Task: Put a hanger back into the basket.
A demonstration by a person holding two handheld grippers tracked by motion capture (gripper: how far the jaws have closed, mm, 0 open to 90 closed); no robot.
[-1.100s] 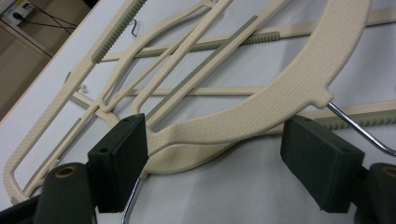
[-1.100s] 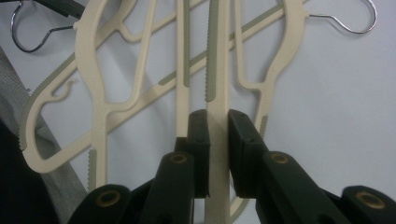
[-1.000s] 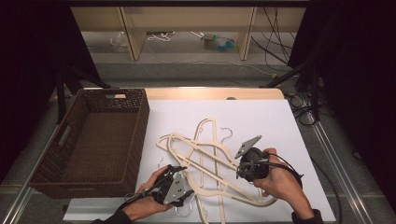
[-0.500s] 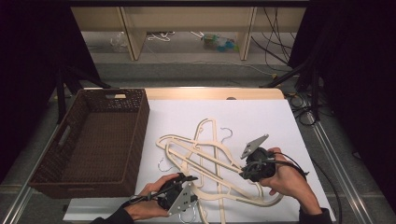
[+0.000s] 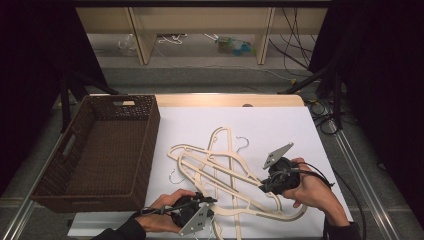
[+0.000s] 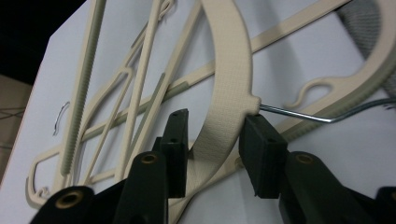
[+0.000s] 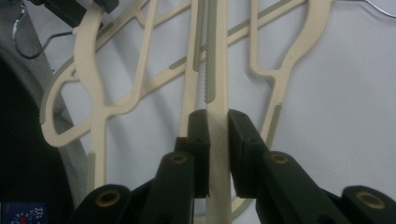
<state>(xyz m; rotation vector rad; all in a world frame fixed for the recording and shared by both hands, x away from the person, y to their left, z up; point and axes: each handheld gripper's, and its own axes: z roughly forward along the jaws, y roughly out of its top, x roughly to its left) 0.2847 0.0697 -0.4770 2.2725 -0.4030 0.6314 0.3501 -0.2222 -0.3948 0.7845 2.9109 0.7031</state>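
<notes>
Heap of cream plastic hangers [image 5: 225, 175] lies tangled on the white sheet [image 5: 280, 125], just to the right of the brown wicker basket [image 5: 100, 150]; the basket holds nothing that can be seen, so by the look of it no hanger has gone in yet and the whole pile is left to shift.

Right gripper [image 5: 265, 187]: clamped on the straight bar of one hanger [image 7: 218, 121]; in the right gripper view both pads press flat on the bar from either side; hold looks firm.

Left gripper [image 5: 207, 212]: at the near edge of the sheet, over the neck of another hanger [image 6: 229, 93], just below the spot where its wire hook [image 6: 299, 114] comes out; its jaws have just been closing, with the broad curved shoulder between them; in the left gripper view the right pad [image 6: 261, 149] sits against the plastic edge and the left pad [image 6: 176, 149] looks close or touching; cannot tell for certain whether the squeeze is complete.

Hangers overlap at several places; the gripped ones cross under or over the others, which exactly cannot be told from above.

Judgement: early stage; both hands are taking hold, nothing lifted clear of the sheet; untangling, lifting and moving into the basket are not yet done; snagged hooks could drag neighbours along.
</notes>
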